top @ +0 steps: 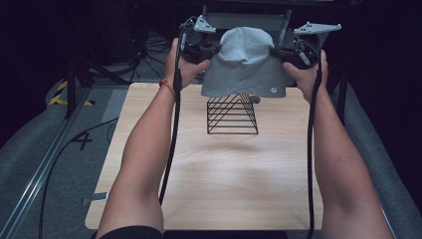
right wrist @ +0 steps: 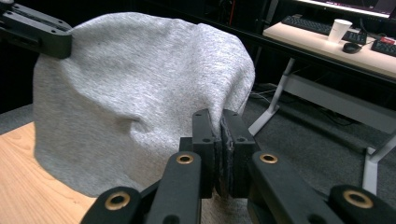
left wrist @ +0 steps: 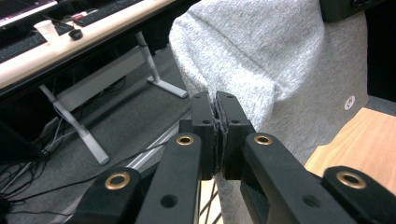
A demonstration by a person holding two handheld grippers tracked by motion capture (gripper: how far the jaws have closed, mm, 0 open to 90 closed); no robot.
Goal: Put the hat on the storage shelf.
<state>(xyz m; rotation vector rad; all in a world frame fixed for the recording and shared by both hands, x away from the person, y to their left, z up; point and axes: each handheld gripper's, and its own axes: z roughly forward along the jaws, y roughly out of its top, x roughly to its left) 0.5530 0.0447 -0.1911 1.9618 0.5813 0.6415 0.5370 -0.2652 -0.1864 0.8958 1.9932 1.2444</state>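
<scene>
Forearms (top: 139, 164) over pale wooden table (top: 209, 184)

rack: black wire rack (top: 232, 114) is the sole obstacle on the counter (top: 209, 179).
above rack: grey cloth (top: 245, 64) hangs over it, blocking descent.
near side of rack: counter open.

Dark room; grey floor (top: 30, 144) with cables; a light desk (right wrist: 327, 44) carries keyboards and a paper cup (right wrist: 339, 29).

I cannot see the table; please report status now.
Left hand-held gripper and right hand-held gripper shut on grey beanie. Beanie hangs over wire rack.
</scene>
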